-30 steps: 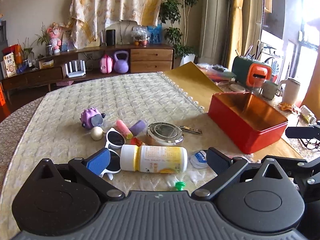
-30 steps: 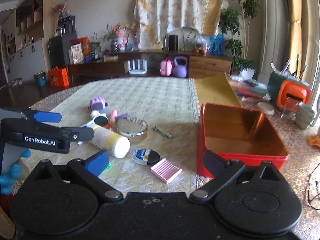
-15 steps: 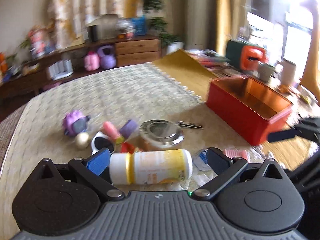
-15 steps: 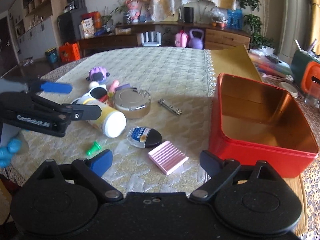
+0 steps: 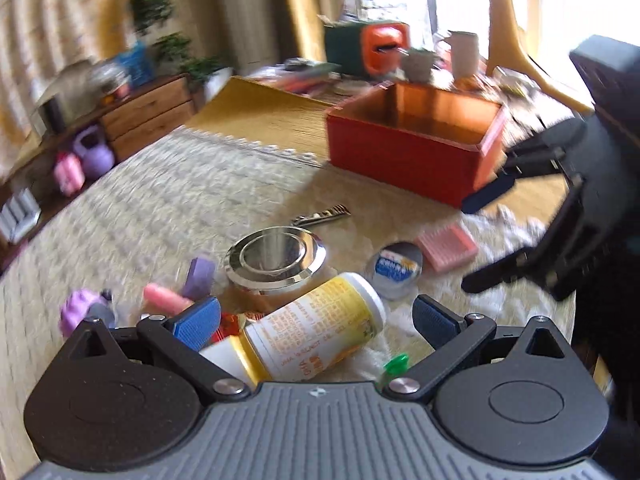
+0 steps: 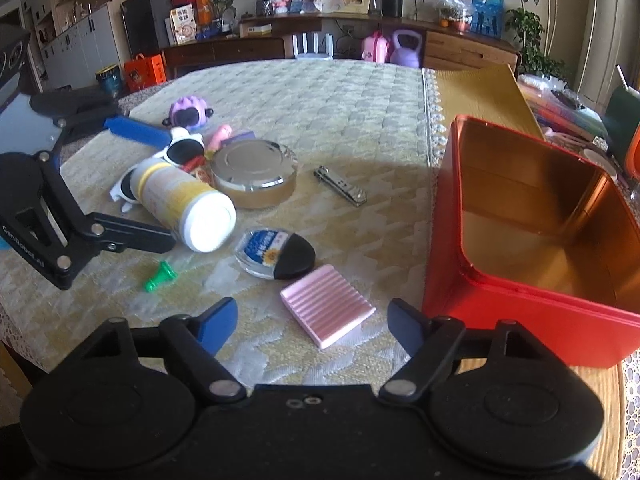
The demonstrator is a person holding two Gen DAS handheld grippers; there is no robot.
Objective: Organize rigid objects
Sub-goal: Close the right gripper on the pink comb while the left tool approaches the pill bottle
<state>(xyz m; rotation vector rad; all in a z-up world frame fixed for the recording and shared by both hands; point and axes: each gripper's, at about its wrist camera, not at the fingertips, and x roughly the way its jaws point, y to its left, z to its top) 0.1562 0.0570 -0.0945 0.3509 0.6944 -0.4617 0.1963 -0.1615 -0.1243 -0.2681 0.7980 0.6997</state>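
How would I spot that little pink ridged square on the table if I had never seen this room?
Find the big red tin box standing open on the tablecloth. Just to its left, nearest the camera, lies the pink ridged square, beside a round clear case with a blue label. It is the only flat, pale pink piece with parallel grooves across its top.

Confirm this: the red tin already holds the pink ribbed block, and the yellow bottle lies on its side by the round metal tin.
Not quite. The right wrist view shows the red tin empty; the pink ribbed block lies on the tablecloth beside it. The yellow bottle does lie on its side by the round metal tin.
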